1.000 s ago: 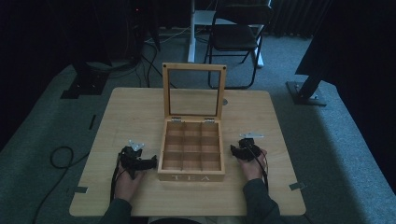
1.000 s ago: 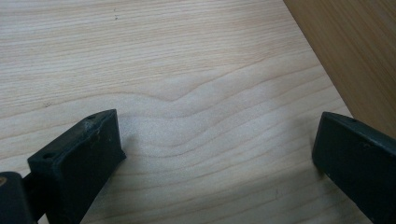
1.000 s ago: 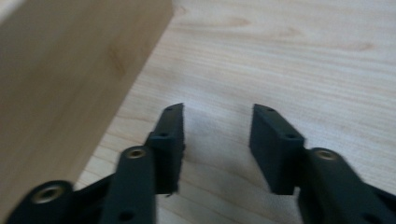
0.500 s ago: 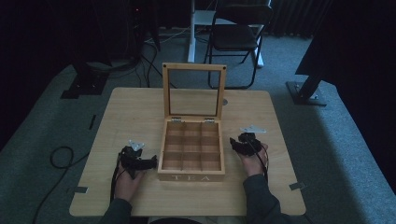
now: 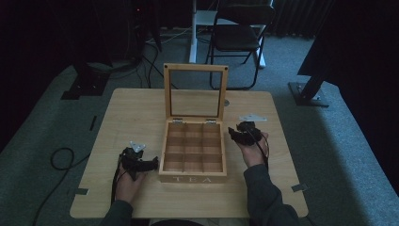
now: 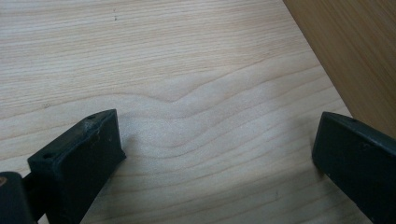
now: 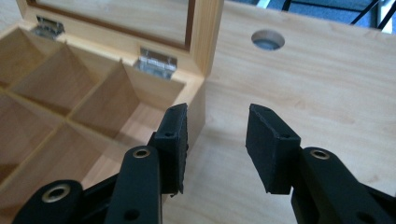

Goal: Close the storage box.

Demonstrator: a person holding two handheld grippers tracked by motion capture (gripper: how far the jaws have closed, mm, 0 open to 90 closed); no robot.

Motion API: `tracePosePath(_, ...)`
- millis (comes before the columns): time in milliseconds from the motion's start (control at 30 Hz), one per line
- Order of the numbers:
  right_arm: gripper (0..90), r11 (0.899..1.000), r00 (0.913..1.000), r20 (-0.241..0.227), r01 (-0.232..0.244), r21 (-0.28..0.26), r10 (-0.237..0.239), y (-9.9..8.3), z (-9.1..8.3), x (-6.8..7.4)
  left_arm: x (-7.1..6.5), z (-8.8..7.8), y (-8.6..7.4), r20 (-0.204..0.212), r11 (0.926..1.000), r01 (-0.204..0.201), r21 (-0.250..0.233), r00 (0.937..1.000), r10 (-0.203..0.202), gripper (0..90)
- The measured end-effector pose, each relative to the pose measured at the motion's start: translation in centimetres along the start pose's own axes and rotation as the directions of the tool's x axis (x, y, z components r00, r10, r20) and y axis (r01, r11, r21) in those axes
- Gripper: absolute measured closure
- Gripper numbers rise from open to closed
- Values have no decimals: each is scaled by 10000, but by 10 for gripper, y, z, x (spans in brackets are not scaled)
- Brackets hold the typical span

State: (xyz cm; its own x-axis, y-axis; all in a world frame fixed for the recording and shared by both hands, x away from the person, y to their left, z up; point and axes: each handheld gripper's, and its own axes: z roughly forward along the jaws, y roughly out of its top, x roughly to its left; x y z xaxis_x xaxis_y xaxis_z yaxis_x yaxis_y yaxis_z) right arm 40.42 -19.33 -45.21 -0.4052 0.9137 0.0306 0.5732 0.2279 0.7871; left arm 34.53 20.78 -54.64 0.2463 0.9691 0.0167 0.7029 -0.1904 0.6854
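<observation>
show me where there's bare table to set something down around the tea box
Free: the table left of the lid, the far right corner beyond the right tool, and the front strip before the tea box. Crowded: both box sides, where the left tool also sits.

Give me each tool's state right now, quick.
Left tool: open, nothing between its jaws, low over the table beside the tea box.
Right tool: jaws apart with nothing between them, near the box's right back corner.

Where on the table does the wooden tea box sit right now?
In the high view the tea box sits mid-table toward the near edge, lid upright, between the left gripper and the right gripper.
</observation>
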Motion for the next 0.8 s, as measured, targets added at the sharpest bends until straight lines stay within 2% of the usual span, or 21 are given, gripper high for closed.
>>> tracePosePath(333,572,9997,9995,227,225,-26,-224,24,0,0,0,0,0,2,10000,35,-18,10000,-35,16)
tracePosePath(800,555,9991,9984,421,393,-130,-387,45,0,1,0,0,0,4,10000,22,-4,10000,-22,16)
